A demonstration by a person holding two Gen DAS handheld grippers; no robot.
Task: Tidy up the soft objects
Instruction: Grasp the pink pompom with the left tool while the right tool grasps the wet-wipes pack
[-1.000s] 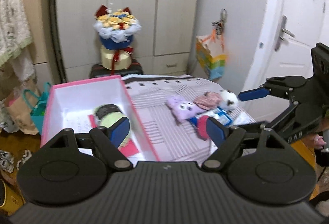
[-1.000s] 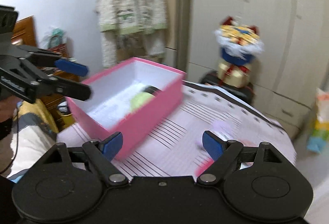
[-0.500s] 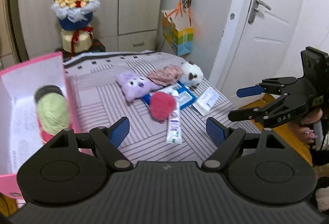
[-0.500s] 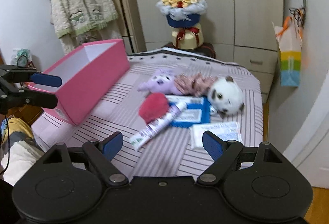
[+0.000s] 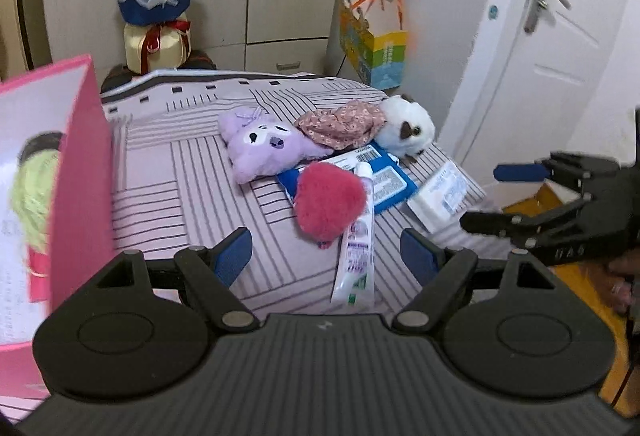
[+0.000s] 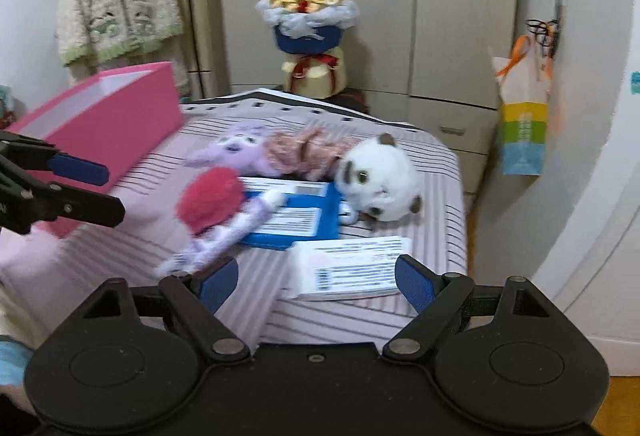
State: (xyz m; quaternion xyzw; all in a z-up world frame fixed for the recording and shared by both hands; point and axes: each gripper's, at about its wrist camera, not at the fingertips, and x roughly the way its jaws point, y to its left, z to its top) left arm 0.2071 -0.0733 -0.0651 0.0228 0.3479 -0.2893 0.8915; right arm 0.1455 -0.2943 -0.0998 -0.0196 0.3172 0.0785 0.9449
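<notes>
Ahead of the left tool (image 5: 326, 256), slightly right, lies the red plush (image 5: 330, 200), nearer than the purple toy (image 5: 260, 148). Both tools are wide and empty; the right tool (image 6: 316, 284) is opening.

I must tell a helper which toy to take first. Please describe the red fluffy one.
Find the striped bed beside the pink box. In the pile, before the purple plush, lies the red pompom, against a toothpaste tube. Only it is round, red and faceless.
</notes>
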